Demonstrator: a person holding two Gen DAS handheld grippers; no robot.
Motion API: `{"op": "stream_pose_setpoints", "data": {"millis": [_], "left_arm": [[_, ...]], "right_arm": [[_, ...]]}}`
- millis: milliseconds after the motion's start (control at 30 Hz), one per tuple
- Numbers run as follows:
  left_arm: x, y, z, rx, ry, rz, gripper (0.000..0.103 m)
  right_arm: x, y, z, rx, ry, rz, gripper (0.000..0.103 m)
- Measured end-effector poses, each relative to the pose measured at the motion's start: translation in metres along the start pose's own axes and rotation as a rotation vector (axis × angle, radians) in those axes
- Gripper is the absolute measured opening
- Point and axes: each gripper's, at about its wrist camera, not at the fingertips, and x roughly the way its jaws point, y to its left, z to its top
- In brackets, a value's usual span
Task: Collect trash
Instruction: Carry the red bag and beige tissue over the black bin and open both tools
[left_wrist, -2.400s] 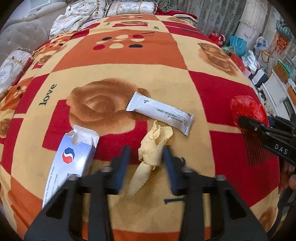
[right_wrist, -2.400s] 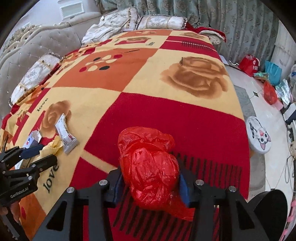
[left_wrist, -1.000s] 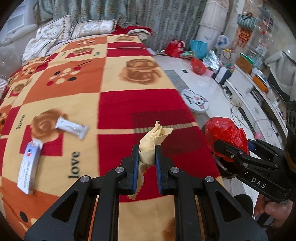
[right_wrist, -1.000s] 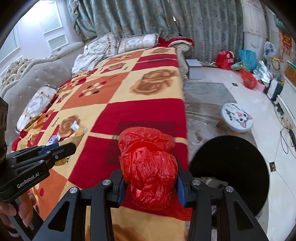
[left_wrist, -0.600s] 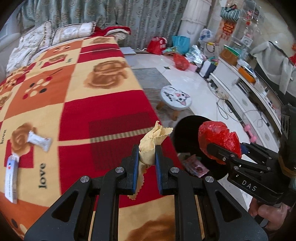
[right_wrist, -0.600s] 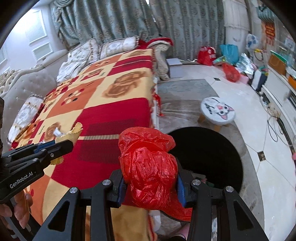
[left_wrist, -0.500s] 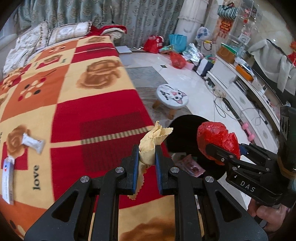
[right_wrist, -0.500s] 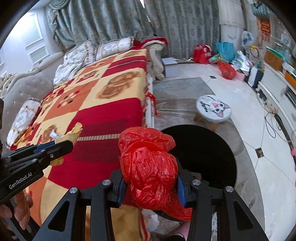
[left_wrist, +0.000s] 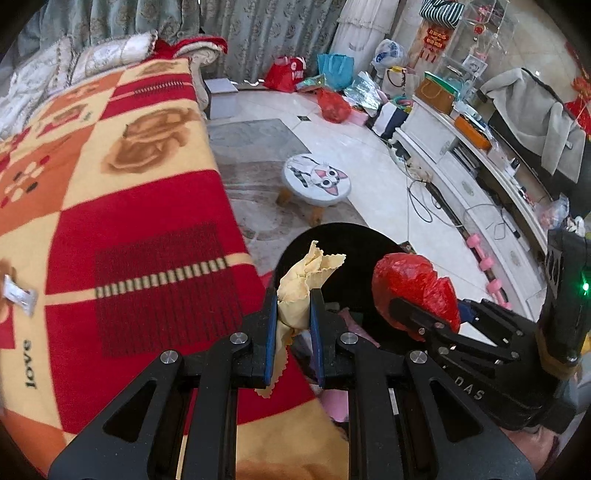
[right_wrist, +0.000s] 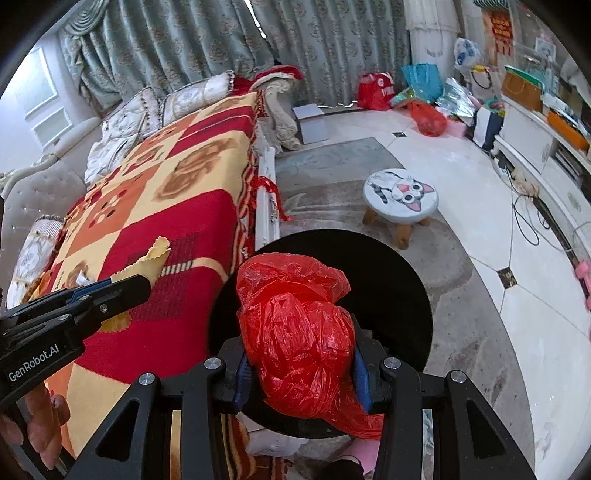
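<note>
A: Over the black bin (right_wrist: 399, 280) beside the bed we hold two pieces: our left gripper (left_wrist: 293, 325) pinches the yellow wrapper (left_wrist: 301, 284); our right gripper (right_wrist: 301, 373) clamps the red bag (right_wrist: 295, 325).

B: The bin mouth lies directly below the right gripper, nearer it; one white sachet (left_wrist: 18, 295) waits on the blanket (left_wrist: 129, 206).

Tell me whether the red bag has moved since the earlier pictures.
Yes. The red bag, clamped in the right gripper, has moved off the blanket and now hangs over the black bin beside the bed.
</note>
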Motion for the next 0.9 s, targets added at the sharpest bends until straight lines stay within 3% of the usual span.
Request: {"op": "stream_pose_setpoints", "data": {"millis": [600,900], "left_arm": [[0.033,-0.014,0.010,-0.038,0.039,-0.057,0.014],[0.036,-0.023,0.011,-0.057,0.037,-0.127,0.016]], "right_arm": [[0.013,-0.030,0.000,0.053,0.034,-0.038,0.042],[0.017,-0.040,0.002,0.080,0.042,-0.048,0.047]]}}
